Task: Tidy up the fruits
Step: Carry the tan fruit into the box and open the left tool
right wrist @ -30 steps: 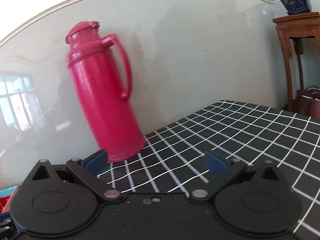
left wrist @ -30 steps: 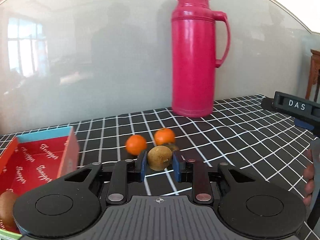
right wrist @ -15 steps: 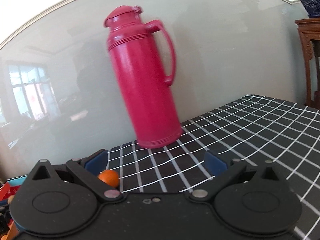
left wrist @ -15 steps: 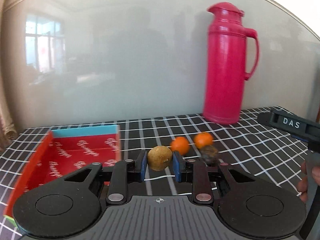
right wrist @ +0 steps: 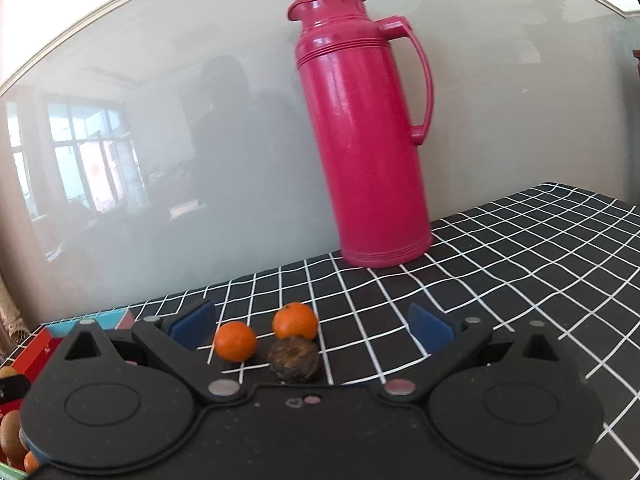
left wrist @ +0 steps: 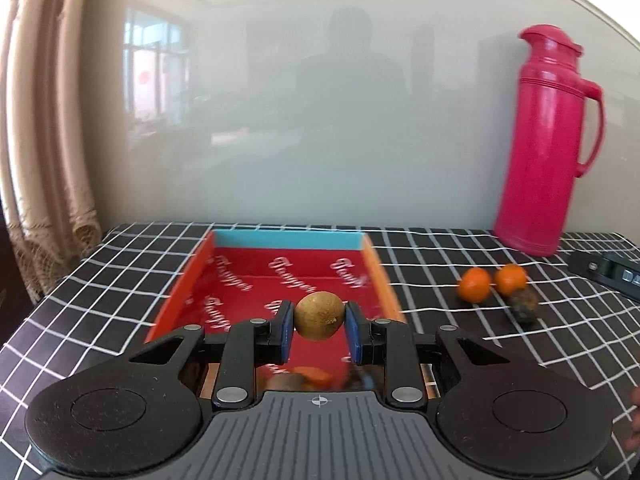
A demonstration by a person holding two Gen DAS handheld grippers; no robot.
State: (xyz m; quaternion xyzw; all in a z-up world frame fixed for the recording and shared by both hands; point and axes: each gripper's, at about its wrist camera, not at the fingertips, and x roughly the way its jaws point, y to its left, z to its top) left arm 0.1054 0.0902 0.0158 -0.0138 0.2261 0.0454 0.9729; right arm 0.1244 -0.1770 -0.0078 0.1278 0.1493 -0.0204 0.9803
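My left gripper (left wrist: 319,326) is shut on a brown kiwi (left wrist: 319,315) and holds it above the red box (left wrist: 182,286) with orange walls and a blue far wall. Some fruit shows blurred in the box under the gripper. Two oranges (left wrist: 474,285) and a dark shrivelled fruit (left wrist: 523,303) lie on the checked cloth right of the box. My right gripper (right wrist: 312,326) is open and empty, with the two oranges (right wrist: 235,341) and the dark fruit (right wrist: 294,359) between and just beyond its fingers. The box corner (right wrist: 38,346) shows at the left, with kiwis (right wrist: 11,432) inside.
A tall pink thermos (left wrist: 550,140) stands at the back right by the glossy wall; it also shows in the right wrist view (right wrist: 362,128). A black device (left wrist: 608,274) lies at the far right. A curtain (left wrist: 36,120) hangs at the left table edge.
My left gripper has carried the kiwi left, from beside the oranges to over the red box. My right gripper has swung left, bringing the oranges and dark fruit into its view.
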